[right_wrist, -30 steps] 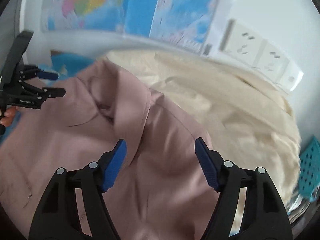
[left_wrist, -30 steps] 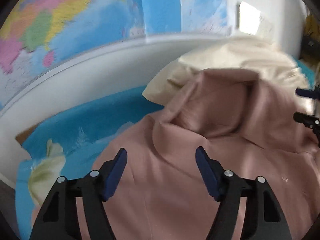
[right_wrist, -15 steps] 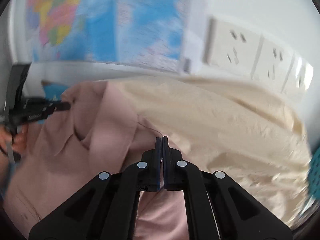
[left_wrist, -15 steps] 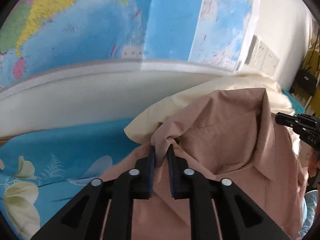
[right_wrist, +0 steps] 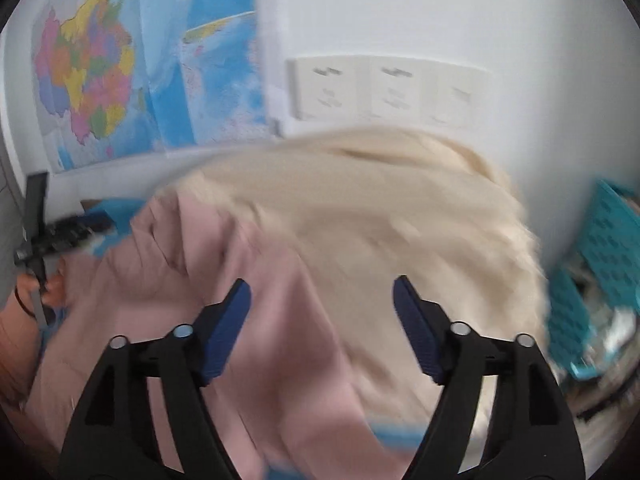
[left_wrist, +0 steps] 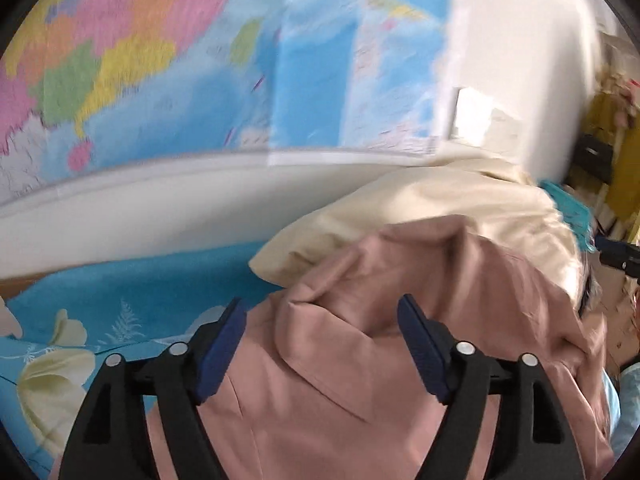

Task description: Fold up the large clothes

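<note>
left gripper [left_wrist: 320,344]: black arms; blue ribbed pads; silver screws | right gripper [right_wrist: 322,330]: same

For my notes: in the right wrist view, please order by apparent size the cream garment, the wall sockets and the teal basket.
1. cream garment
2. teal basket, partly cut off and blurred
3. wall sockets
Basket and sockets look close; the basket is nearer, so that order is unsure.

The shirt [left_wrist: 360,380] is dusty pink, plain. The cloth [left_wrist: 440,208] behind it is cream, also plain. The sheet [left_wrist: 132,280] is bright blue with pale yellow-white flowers and white fern sprigs. The map [left_wrist: 160,60] shows pink, orange, yellow and green patches on light blue sea. The wall [right_wrist: 440,12] and sockets [right_wrist: 384,92] are white. The basket [right_wrist: 600,256] looks turquoise, though blurred. Both grippers are black with dark blue pads [left_wrist: 222,352].
</note>
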`<state>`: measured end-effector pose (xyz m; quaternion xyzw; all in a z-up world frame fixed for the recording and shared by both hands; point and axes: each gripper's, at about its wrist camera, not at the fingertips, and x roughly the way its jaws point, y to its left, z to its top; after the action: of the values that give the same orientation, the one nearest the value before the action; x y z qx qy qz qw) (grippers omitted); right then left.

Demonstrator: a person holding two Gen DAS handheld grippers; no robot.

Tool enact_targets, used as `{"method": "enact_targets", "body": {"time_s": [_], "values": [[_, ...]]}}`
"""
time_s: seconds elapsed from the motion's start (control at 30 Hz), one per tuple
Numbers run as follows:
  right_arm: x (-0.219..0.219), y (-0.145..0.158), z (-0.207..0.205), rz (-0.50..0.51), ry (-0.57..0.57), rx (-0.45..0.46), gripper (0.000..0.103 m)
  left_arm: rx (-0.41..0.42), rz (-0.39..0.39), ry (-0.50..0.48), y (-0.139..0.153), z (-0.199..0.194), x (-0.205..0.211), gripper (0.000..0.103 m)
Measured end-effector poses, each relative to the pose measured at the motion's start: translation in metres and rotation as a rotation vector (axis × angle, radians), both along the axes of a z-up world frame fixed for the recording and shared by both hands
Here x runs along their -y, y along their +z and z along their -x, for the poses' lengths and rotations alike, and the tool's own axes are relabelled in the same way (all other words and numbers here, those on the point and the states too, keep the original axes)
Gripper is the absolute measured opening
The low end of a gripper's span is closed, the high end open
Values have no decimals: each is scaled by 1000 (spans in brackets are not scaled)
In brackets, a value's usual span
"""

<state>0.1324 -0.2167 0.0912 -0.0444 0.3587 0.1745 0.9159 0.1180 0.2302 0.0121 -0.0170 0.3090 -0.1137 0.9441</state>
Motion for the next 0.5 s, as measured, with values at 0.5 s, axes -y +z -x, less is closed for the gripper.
{"method": "enact_targets", "body": {"time_s": [0.5], "values": [[65,-121,128,-102,-136,-316,54,-95,-20,-230,-19,89,109,78]]}}
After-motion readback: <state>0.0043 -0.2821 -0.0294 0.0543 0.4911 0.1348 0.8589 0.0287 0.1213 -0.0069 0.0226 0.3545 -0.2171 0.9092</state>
